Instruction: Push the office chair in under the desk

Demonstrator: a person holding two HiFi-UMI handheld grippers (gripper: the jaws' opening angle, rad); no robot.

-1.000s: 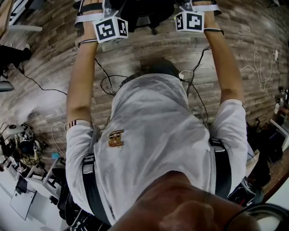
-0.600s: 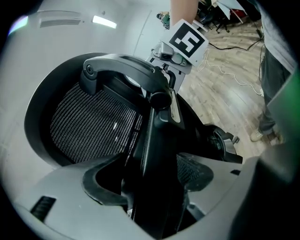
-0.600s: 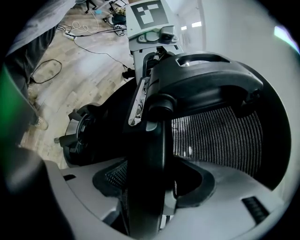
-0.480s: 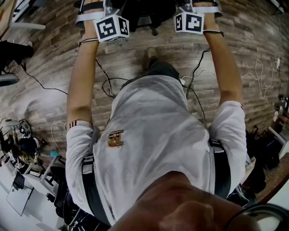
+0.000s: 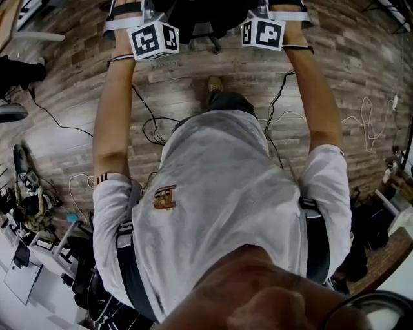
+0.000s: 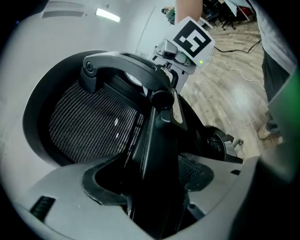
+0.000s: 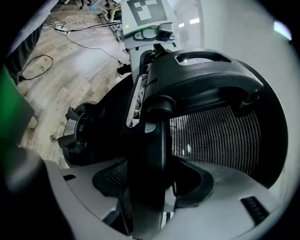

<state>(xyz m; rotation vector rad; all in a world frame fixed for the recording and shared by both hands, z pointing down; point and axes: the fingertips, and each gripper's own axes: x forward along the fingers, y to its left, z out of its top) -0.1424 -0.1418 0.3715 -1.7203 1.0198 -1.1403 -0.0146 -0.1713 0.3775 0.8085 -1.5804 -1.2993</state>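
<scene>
Chair: black, mesh-backed, at the head view's top edge on the wood floor, largely cut off there. Left gripper and right gripper: each clamped tight on a black bar of the chair's back frame. Cubes carry square black-and-white markers only; the emblem on the shirt is too blurred to read.

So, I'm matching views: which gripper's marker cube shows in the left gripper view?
The right gripper's cube, top centre, past the chair's mesh back. The left gripper, clamped on the chair's frame below, doesn't show its own cube there.
</scene>
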